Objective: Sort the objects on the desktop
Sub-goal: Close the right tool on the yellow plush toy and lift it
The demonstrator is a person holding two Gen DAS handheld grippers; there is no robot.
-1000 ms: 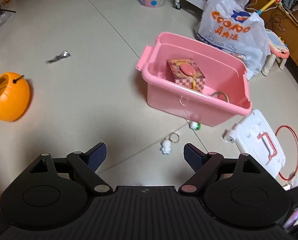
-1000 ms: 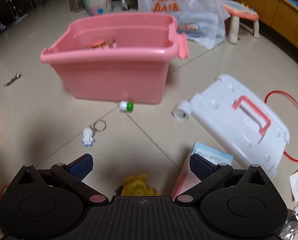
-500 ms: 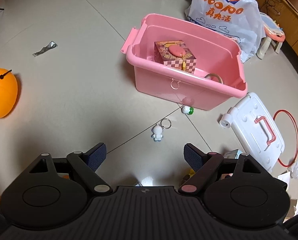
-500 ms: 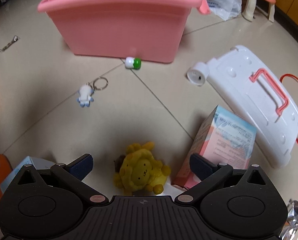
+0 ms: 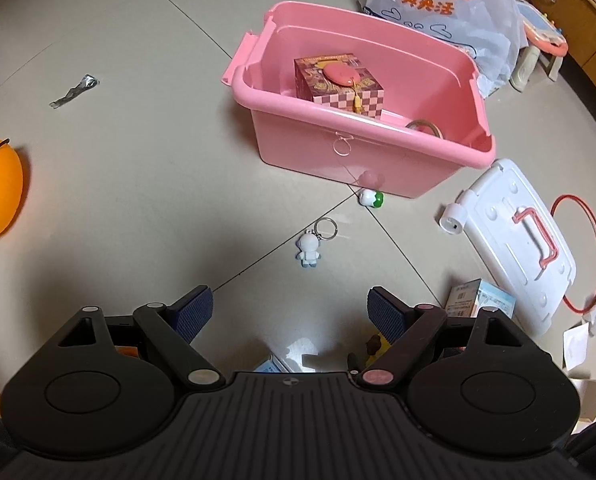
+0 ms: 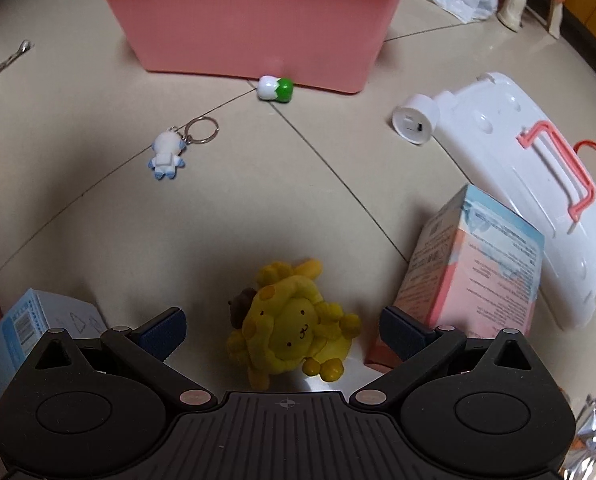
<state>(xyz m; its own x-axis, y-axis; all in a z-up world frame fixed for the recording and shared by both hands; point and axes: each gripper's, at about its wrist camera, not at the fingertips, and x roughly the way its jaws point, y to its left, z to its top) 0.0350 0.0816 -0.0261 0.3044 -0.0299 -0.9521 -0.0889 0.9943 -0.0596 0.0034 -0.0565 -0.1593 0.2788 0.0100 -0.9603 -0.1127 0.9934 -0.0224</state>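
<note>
A white plastic bag (image 5: 443,12) printed with orange lettering slumps on the tiled floor (image 5: 138,184), far ahead of the left tool and to its right. Right of the bag stands a small pink-topped stool (image 5: 539,48), beside wooden cabinets (image 5: 589,44).

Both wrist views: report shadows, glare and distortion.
Left wrist view: fisheye bends the floor seams, a broad shadow darkens the floor ahead of the left claw, and a glare patch shines below it. Right wrist view: the same bending, shadow around the plush, and the bin slightly soft.
</note>
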